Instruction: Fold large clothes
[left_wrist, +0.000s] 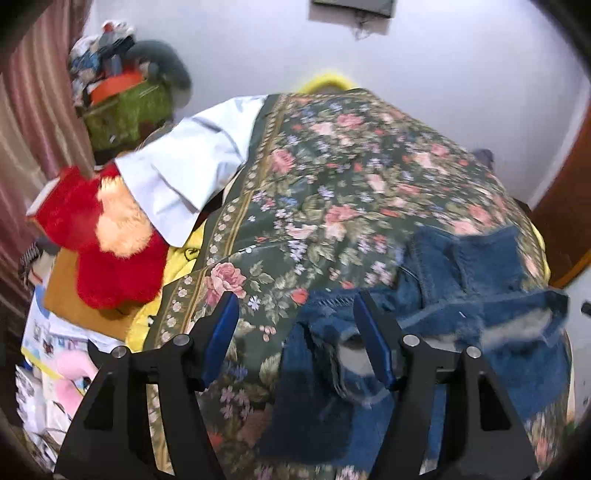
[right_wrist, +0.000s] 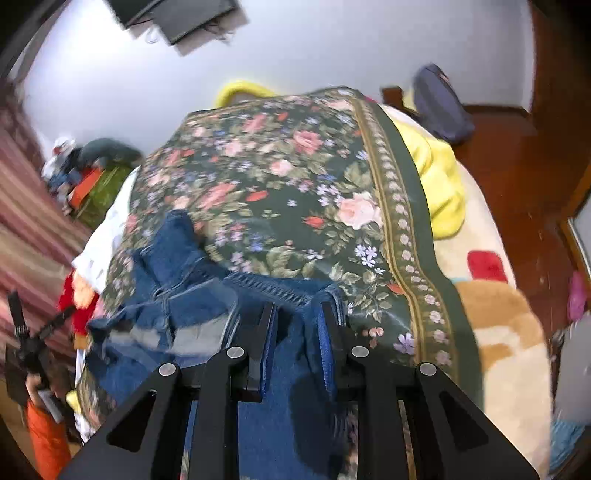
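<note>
Jeans (right_wrist: 280, 417) are pinched at the waistband between the nearly closed jaws of the right gripper (right_wrist: 299, 325), probably to keep that edge anchored while the cloth gets arranged. The left gripper (left_wrist: 295, 325) stands wide with nothing gripped, the denim lying loose beneath it. Most of the garment sits crumpled on the flowered bedspread (right_wrist: 295, 177) at the near edge. Off to the side lie a red plush toy (left_wrist: 96, 236) and a white shirt (left_wrist: 184, 166).

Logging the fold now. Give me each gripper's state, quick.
Left gripper: open, holding nothing, above the jeans.
Right gripper: closed on the jeans' denim edge.
</note>
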